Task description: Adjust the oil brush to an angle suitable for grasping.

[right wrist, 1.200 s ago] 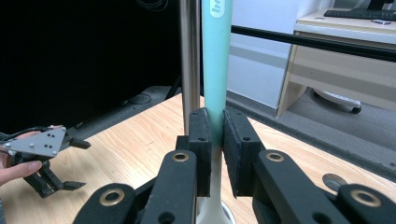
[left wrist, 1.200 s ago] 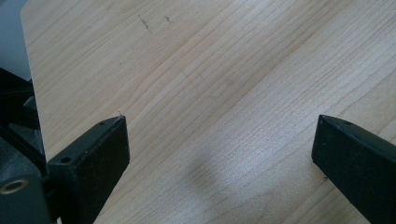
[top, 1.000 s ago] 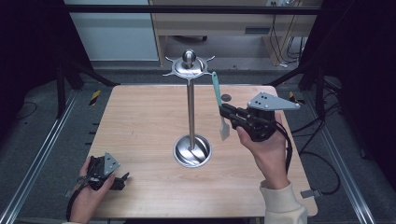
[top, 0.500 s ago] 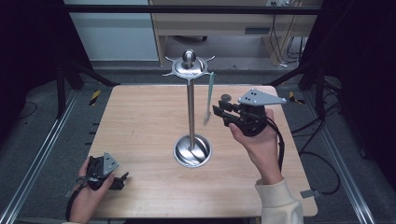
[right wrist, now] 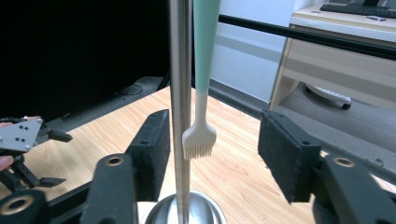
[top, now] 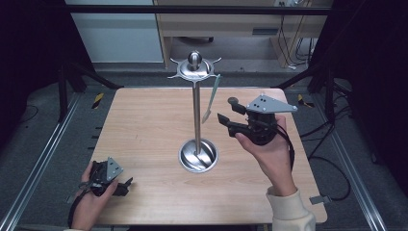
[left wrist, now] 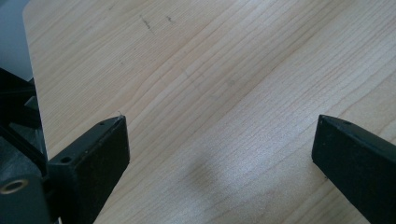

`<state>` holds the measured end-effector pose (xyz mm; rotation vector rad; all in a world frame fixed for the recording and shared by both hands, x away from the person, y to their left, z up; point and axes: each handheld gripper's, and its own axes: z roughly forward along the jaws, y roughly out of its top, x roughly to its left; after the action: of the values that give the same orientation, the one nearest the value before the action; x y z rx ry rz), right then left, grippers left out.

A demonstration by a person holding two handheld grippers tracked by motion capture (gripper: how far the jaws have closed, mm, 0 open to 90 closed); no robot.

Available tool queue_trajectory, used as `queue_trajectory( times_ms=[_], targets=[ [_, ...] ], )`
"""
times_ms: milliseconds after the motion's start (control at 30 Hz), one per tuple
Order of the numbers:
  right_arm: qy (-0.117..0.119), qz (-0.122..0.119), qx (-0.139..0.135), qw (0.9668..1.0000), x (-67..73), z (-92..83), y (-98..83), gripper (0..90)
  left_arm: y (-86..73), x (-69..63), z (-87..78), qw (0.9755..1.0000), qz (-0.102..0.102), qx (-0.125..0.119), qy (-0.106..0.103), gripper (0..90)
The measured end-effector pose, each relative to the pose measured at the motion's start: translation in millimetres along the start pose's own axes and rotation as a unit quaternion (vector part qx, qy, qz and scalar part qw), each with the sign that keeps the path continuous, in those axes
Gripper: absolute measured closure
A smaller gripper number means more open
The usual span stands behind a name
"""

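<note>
Standing on a pale wooden table [top: 144,125], a steel stand [top: 196,115].

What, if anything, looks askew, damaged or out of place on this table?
Little stands out. The green-handled white basting brush hangs from the top of the steel utensil stand at a slant in the high view, not plumb. The stand is upright on the wooden table. The right gripper and left gripper are open, holding nothing.
</note>
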<state>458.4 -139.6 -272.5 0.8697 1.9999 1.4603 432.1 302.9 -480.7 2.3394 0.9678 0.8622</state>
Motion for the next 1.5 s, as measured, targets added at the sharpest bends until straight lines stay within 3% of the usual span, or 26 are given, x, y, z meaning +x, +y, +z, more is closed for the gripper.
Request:
queue_trajectory(
  times_ms=[133, 300, 533, 1000, 1500],
  targets=[
    [-0.009, 0.000, 0.008, 0.9999, 1.5, -2.8, -0.9, 33.8, 0.3, 0.0, -0.2, 1.0000, 0.001, 0.000, 0.000, 3.7],
    [-0.039, -0.003, 0.017, 0.9991, -0.4, -7.5, -2.6, 23.1, 0.6, 0.0, -0.3, 1.0000, 0.002, -0.001, 0.000, 3.7],
    [-0.078, -0.011, 0.006, 0.9969, -11.9, -16.5, -7.2, 13.6, 0.7, 0.3, -0.4, 1.0000, 0.002, -0.001, 0.000, 3.7],
    [-0.118, 0.006, 0.002, 0.9930, -38.3, -31.1, -18.4, 9.6, 0.9, -0.1, -0.4, 1.0000, 0.004, 0.000, -0.001, 3.7],
    [-0.164, 0.026, 0.005, 0.9861, -62.8, -35.8, -36.0, 8.4, 1.2, -0.6, 0.0, 1.0000, 0.004, 0.000, -0.002, 3.7]
  ],
)
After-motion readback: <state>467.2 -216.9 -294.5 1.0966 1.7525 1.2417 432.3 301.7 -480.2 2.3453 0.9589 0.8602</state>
